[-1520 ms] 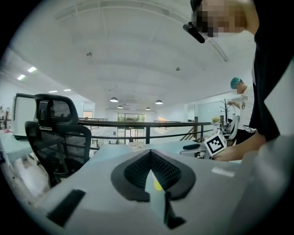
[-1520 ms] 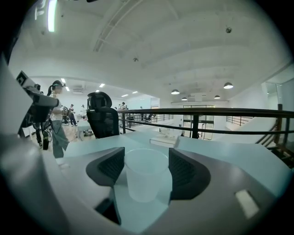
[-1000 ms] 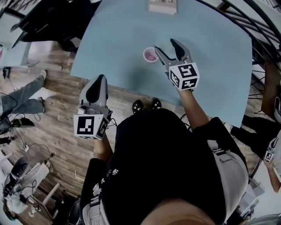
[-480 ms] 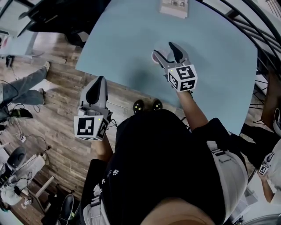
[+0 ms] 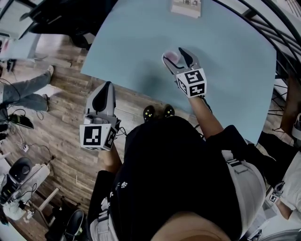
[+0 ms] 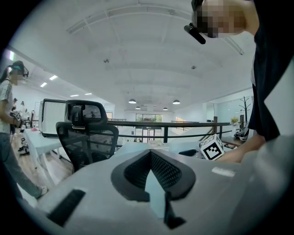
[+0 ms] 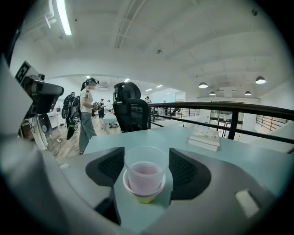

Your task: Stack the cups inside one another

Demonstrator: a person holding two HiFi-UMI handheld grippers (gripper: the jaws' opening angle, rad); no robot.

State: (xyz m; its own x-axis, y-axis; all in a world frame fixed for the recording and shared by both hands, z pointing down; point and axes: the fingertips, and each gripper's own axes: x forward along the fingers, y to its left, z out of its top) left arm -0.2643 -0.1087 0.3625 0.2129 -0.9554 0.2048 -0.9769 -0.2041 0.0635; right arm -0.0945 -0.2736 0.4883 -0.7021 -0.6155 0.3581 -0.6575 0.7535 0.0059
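Reaching over the pale blue table (image 5: 225,70), your right gripper (image 5: 174,55) has its claw spread wide, and the cups (image 5: 171,57) stand between the two jaws. In the right gripper view the cups (image 7: 144,176) are already nested: a clear one sits inside a pinkish one, with a yellowish base showing underneath, and the stack stands upright on the table top. The dark pads (image 7: 186,172) of the right gripper (image 7: 146,167) flank the stack closely on both sides, and no squeeze shows on the cup walls. The stack stands well in from every edge of the table, roughly midway between the near edge and the far one. A flat pale box (image 5: 186,8) lies at the far edge, well apart from the cups. Your left gripper (image 5: 107,85) hangs off the table, outside its near edge and over the wooden floor (image 5: 61,127). In the left gripper view its claw (image 6: 149,153) is pressed together at the tips with nothing pinched in it. A black office chair (image 6: 87,133) stands beyond that gripper.
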